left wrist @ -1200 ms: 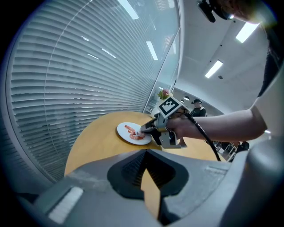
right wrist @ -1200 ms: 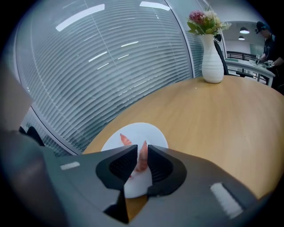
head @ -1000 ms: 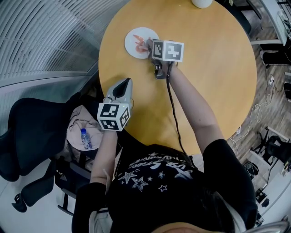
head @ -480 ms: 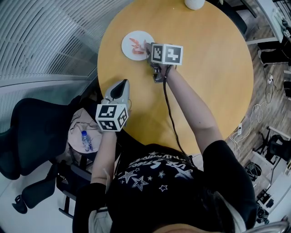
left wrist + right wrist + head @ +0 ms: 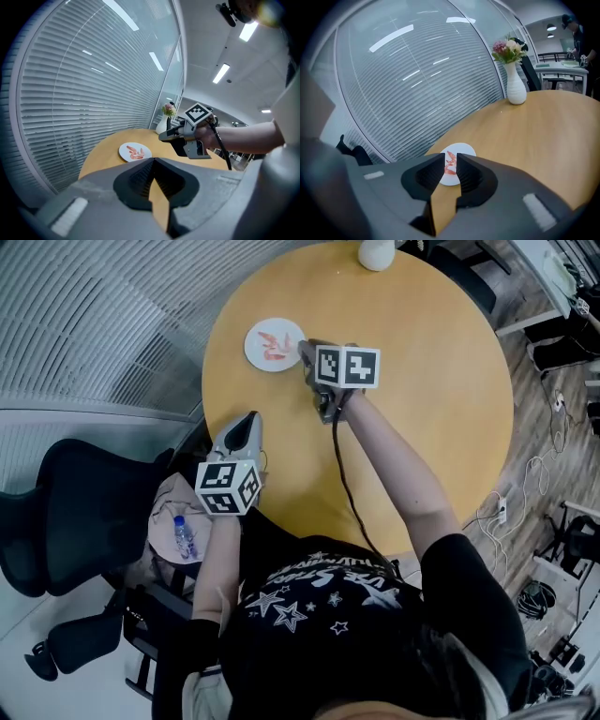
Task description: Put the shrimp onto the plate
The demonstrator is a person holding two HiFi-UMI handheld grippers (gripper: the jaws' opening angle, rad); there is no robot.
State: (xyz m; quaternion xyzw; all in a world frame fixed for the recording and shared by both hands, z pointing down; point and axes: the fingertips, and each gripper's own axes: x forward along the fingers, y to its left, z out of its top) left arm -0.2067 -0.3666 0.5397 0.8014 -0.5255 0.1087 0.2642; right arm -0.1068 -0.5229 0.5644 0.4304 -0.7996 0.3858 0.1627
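Several pink shrimp lie on a small white plate at the far left of the round wooden table. My right gripper hangs just right of the plate, above the table. In the right gripper view its jaws stand apart with nothing between them; they have just been closing a little, and the shrimp and plate show through the gap. My left gripper hovers at the table's near left edge, its tips together and empty, pointing towards the plate.
A white vase with flowers stands at the table's far edge. Left of the table are slatted glass walls, a black office chair and a stool with a water bottle.
The right gripper has drawn back off the plate's edge and risen. The left gripper has lifted slightly. The shrimp stay on the plate.
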